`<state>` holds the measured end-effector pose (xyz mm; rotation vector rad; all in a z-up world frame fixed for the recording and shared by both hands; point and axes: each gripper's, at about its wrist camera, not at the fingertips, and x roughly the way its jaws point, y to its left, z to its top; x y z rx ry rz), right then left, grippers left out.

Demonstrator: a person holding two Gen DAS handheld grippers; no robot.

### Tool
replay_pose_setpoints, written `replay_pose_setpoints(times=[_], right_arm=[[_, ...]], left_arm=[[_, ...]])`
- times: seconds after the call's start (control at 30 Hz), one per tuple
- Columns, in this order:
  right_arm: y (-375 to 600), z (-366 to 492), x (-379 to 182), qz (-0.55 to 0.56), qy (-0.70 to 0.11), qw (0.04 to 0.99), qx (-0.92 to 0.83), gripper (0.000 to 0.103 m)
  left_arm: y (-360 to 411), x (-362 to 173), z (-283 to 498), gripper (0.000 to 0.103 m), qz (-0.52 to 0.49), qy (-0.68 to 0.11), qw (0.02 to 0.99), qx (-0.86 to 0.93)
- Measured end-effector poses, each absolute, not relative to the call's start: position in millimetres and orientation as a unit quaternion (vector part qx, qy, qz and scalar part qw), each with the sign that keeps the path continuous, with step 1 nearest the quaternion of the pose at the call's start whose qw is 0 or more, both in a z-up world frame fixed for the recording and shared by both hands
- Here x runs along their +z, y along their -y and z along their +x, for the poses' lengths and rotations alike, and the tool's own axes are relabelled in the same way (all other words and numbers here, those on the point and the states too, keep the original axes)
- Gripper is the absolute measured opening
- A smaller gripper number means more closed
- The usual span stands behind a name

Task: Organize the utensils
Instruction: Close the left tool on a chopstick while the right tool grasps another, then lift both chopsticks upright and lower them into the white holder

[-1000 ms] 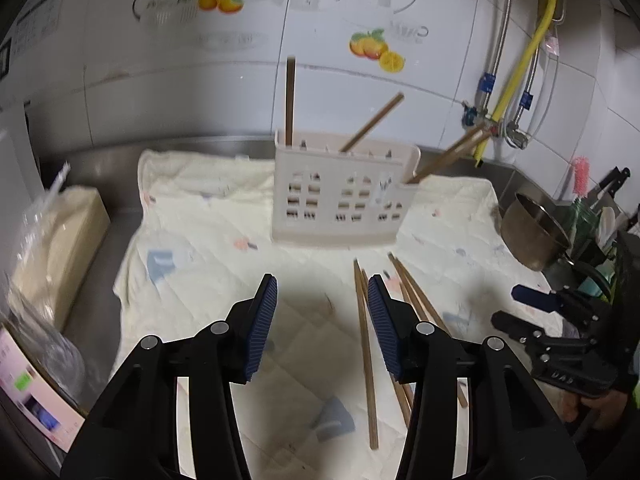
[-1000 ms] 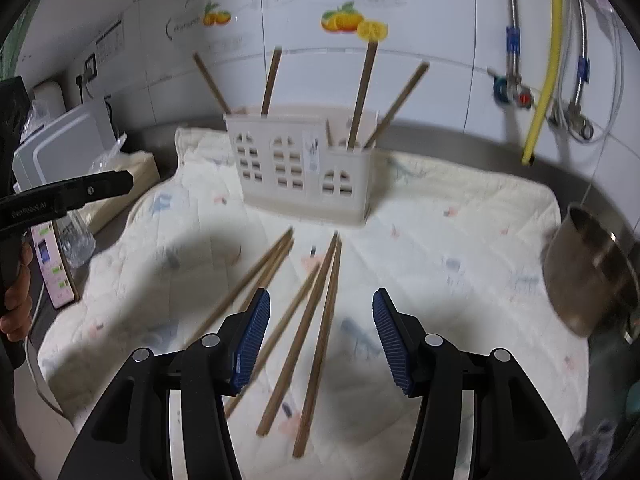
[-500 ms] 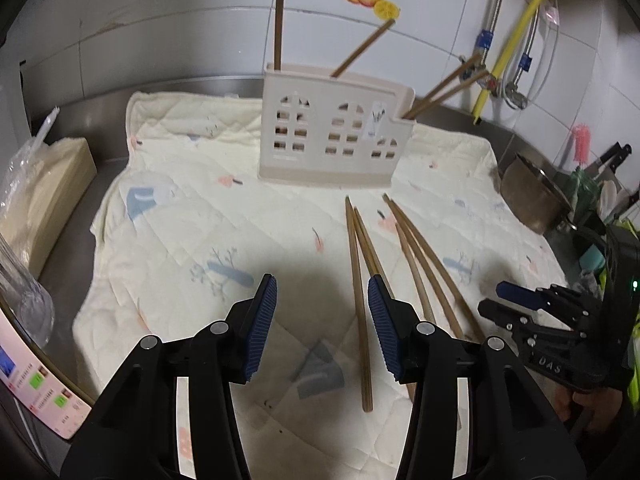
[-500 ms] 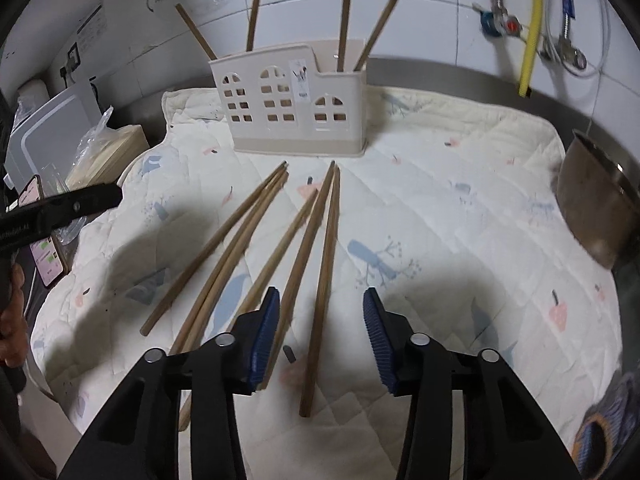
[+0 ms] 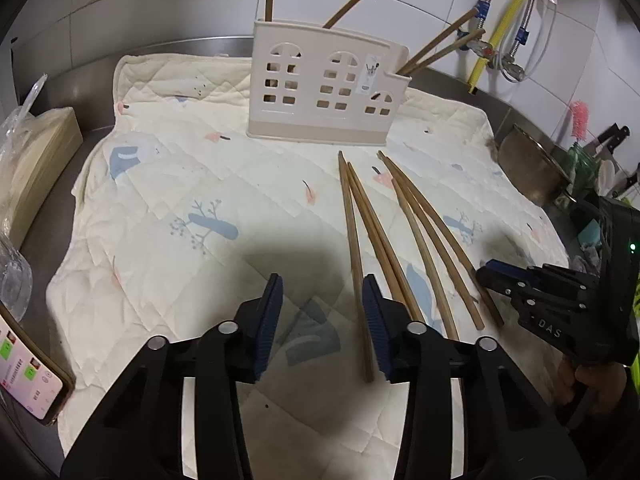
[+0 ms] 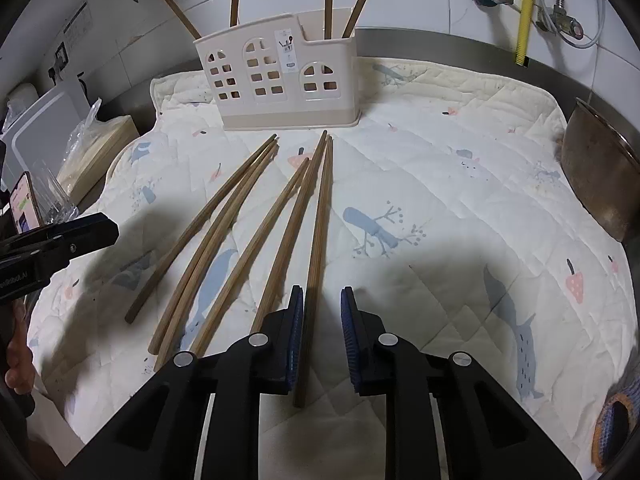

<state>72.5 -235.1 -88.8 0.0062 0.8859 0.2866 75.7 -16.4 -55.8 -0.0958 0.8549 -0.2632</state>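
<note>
- Closing over the cloth: right gripper (image 6: 320, 332), fingers not clenched yet, one long chopstick (image 6: 320, 220) lying between them, right beside the pad at 9 o'clock and apart from the other pad.
- Closing too: left gripper (image 5: 320, 320), nothing grasped, with the end of another chopstick (image 5: 354, 240) just inside the finger at 3 o'clock (touching or not, cannot tell).
- Lying flat on the quilted cloth (image 6: 460, 160): six loose chopsticks in all, fanned out, thin tips toward 12 o'clock.
- Standing at 12 o'clock on the cloth: cream holder (image 6: 276, 80) with little window holes, four chopsticks poking up out of it.
- Sitting at 3 o'clock in the right wrist view, off the cloth's edge: metal bowl (image 6: 600, 184).
- Glowing at 8 o'clock in the left wrist view: phone (image 5: 28, 376).
</note>
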Motion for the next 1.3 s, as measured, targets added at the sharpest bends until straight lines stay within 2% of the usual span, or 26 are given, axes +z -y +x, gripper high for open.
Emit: replay_pose_setpoints(times=[0.17, 0.33, 0.5, 0.6, 0.73, 1.0, 1.13, 1.3], right_arm=[[231.2, 74.3, -90.5, 0.002, -0.43, 0.892, 0.14, 0.016], [226.3, 76.4, -96.2, -0.004, -0.436, 0.889, 0.136, 0.015], [227.3, 76.4, -95.7, -0.008, -0.435, 0.891, 0.131, 0.008], [229.3, 75.1, -95.5, -0.008, -0.433, 0.892, 0.129, 0.008], [231.4, 73.1, -96.4, -0.008, -0.433, 0.892, 0.127, 0.008], [232.6, 73.3, -98.4, -0.001, -0.433, 0.893, 0.126, 0.008], [232.6, 73.8, -98.6, 0.001, -0.432, 0.893, 0.127, 0.008], [233.4, 71.3, -94.0, 0.0, -0.424, 0.897, 0.126, 0.008]], left_arm=[[20.6, -59.0, 74.1, 0.029, -0.046, -0.417, 0.897, -0.14], [24.4, -64.5, 74.2, 0.028, -0.048, -0.423, 0.893, -0.146], [31.3, -69.2, 75.1, 0.028, -0.047, -0.43, 0.888, -0.154], [37.3, -72.7, 75.2, 0.028, -0.045, -0.434, 0.886, -0.159], [45.3, -79.3, 78.1, 0.021, -0.041, -0.441, 0.882, -0.163], [51.6, -93.2, 86.5, 0.017, -0.034, -0.455, 0.877, -0.149], [52.6, -93.2, 87.2, 0.007, -0.028, -0.452, 0.88, -0.142], [49.2, -91.0, 87.8, 0.006, -0.036, -0.45, 0.881, -0.141]])
